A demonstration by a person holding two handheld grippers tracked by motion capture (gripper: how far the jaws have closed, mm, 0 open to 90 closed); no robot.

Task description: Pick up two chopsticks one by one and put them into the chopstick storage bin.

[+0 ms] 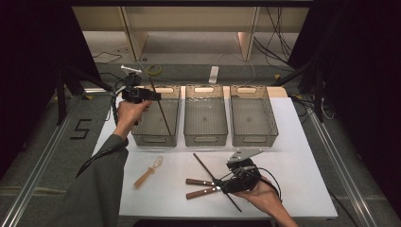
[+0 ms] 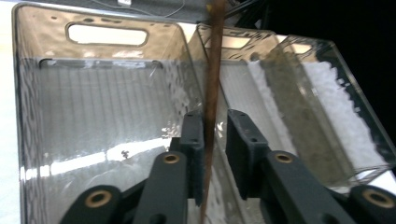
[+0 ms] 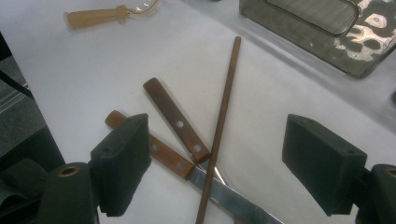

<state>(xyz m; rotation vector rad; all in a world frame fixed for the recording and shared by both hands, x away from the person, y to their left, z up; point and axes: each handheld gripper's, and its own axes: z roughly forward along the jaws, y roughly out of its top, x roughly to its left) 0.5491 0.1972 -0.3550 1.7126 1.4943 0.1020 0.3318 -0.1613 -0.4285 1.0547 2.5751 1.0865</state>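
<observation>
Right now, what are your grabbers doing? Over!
Left gripper over left bin, chopstick between parted jaws. Right gripper open above knives. Nothing blocking.

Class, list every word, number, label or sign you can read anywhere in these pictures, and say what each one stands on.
"5": a black numeral on the grey floor to the left of the white table, seen in the high view.
No other text is readable: the three clear bins, the wooden-handled knives and the chopstick carry no visible lettering.
</observation>
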